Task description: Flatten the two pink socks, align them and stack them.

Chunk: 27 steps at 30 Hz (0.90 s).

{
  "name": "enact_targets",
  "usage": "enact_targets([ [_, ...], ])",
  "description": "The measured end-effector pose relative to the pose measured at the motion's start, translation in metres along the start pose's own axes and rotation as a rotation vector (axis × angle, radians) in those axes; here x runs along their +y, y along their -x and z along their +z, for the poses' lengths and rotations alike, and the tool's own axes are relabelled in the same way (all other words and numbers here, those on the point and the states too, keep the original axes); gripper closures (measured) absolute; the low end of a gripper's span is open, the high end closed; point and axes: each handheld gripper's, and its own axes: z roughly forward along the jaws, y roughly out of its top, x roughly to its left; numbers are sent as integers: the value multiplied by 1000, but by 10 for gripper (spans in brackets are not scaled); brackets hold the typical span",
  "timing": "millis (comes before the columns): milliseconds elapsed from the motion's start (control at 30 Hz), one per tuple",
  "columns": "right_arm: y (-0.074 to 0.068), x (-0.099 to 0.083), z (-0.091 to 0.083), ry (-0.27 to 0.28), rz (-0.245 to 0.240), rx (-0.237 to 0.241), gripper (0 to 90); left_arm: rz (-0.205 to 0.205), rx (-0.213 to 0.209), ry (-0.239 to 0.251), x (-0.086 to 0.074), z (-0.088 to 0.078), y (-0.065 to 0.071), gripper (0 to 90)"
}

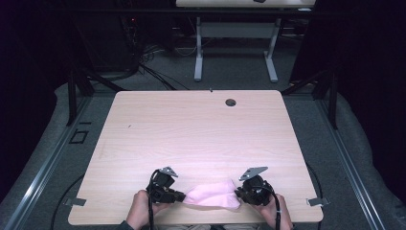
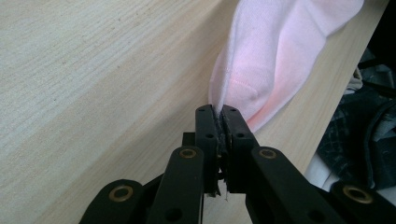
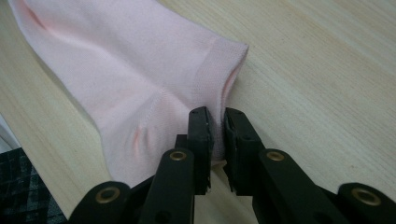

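A pink sock (image 1: pixel 213 195) lay near the front edge of the wooden table (image 1: pixel 191 129), stretched between the two grippers, just in front of the person. The left gripper (image 1: pixel 181 196) was clamped tight on one end of the sock; in the left gripper view its jaws stood pressed together with a thin fold of the fabric (image 2: pixel 261 60) pinched between them. The right gripper (image 1: pixel 238 193) gripped the other end, at the ribbed cuff (image 3: pixel 219 65); its jaws were nearly closed with the cuff's edge between them. Both hands (image 1: pixel 141 208) held the grippers low over the tabletop. The sock sagged slightly and rested on the wood.
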Motion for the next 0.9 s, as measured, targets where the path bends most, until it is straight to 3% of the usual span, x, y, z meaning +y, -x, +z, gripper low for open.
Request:
enact_targets([
  [133, 0, 1, -1, 8, -1, -13, 749, 13, 41, 52, 0, -8, 3, 644],
  [200, 1, 1, -4, 28, -4, -14, 620, 21, 54, 95, -1, -18, 5, 498],
  [267, 2, 1, -9, 57, 7, -16, 509, 36, 119, 126, -2, -25, 7, 356],
  [400, 6, 0, -20, 127, 33, -49, 262, 50, 223, 151, -7, -39, 4, 172],
  [467, 10, -2, -28, 154, 45, -80, 159, 43, 254, 176, -11, -44, 1, 137],
  [533, 15, -5, -34, 186, 68, -99, 112, 37, 308, 194, -16, -50, -3, 93],
  [600, 20, -8, -39, 189, 93, -116, 17, 23, 354, 207, -23, -56, -9, 56],
  [700, 28, -17, -45, 210, 123, -146, 0, -2, 408, 219, -35, -58, -18, 3],
  [900, 48, -39, -54, 213, 179, -206, 0, -83, 487, 236, -60, -60, -42, 0],
])
